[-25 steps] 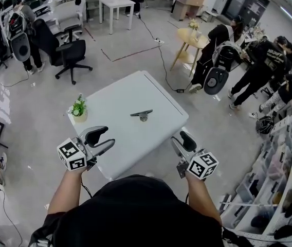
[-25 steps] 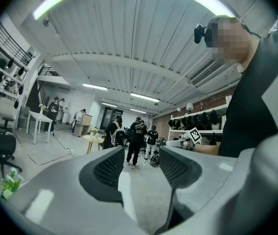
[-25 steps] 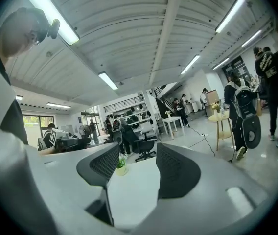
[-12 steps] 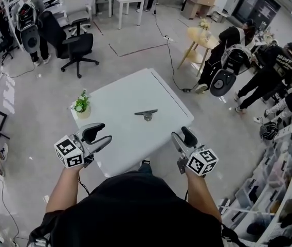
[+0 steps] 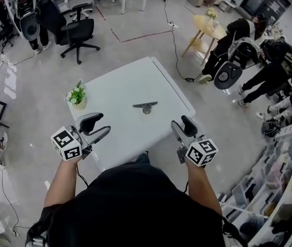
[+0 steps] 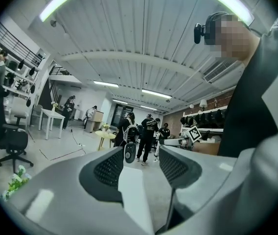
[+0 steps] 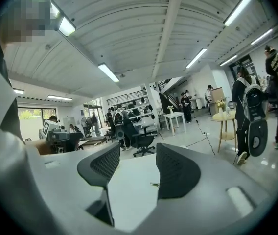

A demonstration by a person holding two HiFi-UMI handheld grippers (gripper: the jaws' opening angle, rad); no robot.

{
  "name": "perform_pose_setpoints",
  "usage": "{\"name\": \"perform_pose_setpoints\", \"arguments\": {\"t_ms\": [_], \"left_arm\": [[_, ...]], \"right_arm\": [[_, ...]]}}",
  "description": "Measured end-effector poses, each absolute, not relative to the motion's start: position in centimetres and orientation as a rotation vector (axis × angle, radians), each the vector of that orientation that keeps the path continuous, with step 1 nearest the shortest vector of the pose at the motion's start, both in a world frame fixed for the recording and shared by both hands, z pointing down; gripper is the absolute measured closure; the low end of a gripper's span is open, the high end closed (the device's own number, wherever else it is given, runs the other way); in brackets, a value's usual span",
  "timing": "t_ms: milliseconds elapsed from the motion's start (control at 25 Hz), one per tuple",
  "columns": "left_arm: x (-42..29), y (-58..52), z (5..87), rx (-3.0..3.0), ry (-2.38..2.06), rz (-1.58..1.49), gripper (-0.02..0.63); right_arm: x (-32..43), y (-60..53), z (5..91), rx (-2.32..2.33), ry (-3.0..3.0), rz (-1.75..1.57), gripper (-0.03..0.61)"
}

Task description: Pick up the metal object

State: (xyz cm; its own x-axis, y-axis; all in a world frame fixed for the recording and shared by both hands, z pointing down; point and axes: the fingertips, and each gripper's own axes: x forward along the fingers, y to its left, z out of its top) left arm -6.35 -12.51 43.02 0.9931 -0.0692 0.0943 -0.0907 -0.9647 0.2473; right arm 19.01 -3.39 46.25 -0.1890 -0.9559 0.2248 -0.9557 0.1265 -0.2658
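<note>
Metal object (image 5: 145, 106): one, a flat dark piece, lying near the middle of the white table (image 5: 130, 81), untouched. One potted plant (image 5: 77, 98) stands at the table's left edge, well apart from it.

My two claws hang at the near edge, short of the object. Left gripper (image 5: 95, 127): jaws wide, nothing between. Right gripper (image 5: 183, 128): jaws wide, just closing a little, nothing between either.

Step, as I judge it: approach. Next move calls for carrying one claw forward over the table, lowering it to straddle the object, then closing.
</note>
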Motion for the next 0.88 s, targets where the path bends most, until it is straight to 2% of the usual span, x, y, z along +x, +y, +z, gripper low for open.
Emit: {"name": "perform_pose_setpoints", "arguments": {"t_ms": [880], "left_arm": [[-2.4, -18.5, 49.5, 2.742, -0.242, 0.18, 0.385]], "right_arm": [[23.6, -11.8, 58.5, -2.022, 2.612, -0.836, 0.316]]}}
